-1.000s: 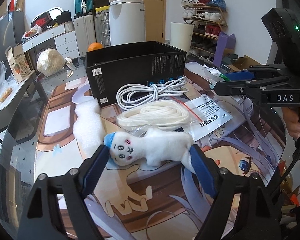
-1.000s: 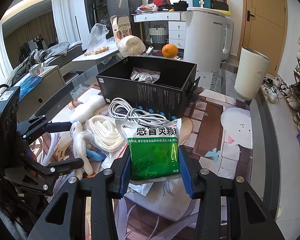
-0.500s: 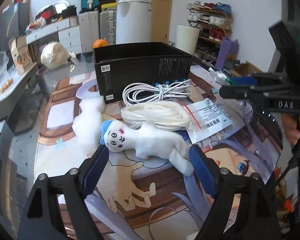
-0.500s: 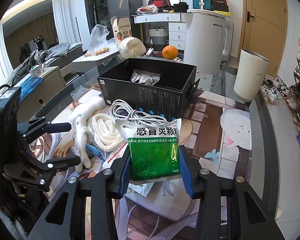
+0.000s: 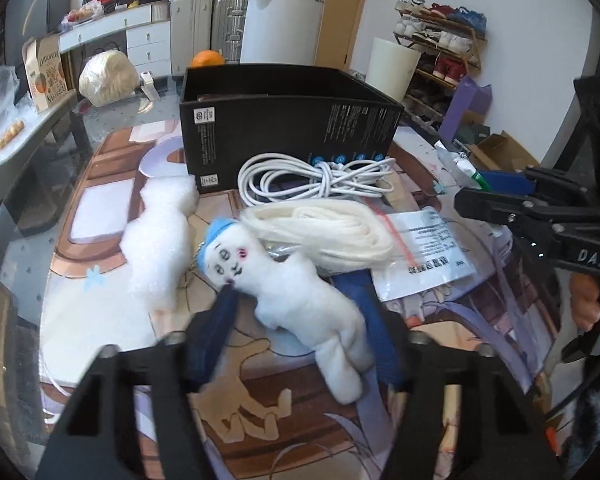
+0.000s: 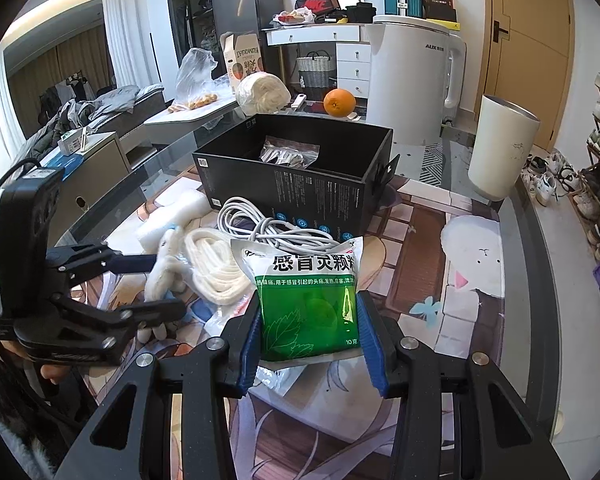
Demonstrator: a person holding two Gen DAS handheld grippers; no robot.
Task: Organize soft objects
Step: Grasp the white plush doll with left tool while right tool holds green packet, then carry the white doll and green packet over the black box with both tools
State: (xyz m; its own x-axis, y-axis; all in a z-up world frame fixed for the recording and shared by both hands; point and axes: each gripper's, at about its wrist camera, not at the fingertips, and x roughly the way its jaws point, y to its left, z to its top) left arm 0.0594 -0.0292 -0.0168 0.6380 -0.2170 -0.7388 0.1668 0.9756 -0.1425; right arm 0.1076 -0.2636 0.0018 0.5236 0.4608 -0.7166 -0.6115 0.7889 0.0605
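A white plush doll [image 5: 296, 292] with a blue cap lies on the table mat between the jaws of my left gripper [image 5: 300, 308]; the jaws have narrowed onto its body. It also shows in the right wrist view [image 6: 164, 276]. My right gripper [image 6: 310, 332] is shut on a green and white medicine sachet [image 6: 306, 304], held above the table. An open black box [image 6: 296, 184] stands behind, with a clear plastic bag [image 6: 288, 154] inside. A coil of white rope [image 5: 328, 228] and a white cable bundle [image 5: 312, 180] lie before the box [image 5: 288, 128].
A white foam wrap [image 5: 158, 240] lies left of the doll. A flat printed plastic bag [image 5: 424, 252] lies right of it. An orange [image 6: 339, 103], a white appliance [image 6: 414, 76] and a white bin [image 6: 500, 148] stand behind the box.
My left gripper has closed in around the doll, and the doll has turned and shifted on the mat. The right gripper keeps holding the sachet, almost still.
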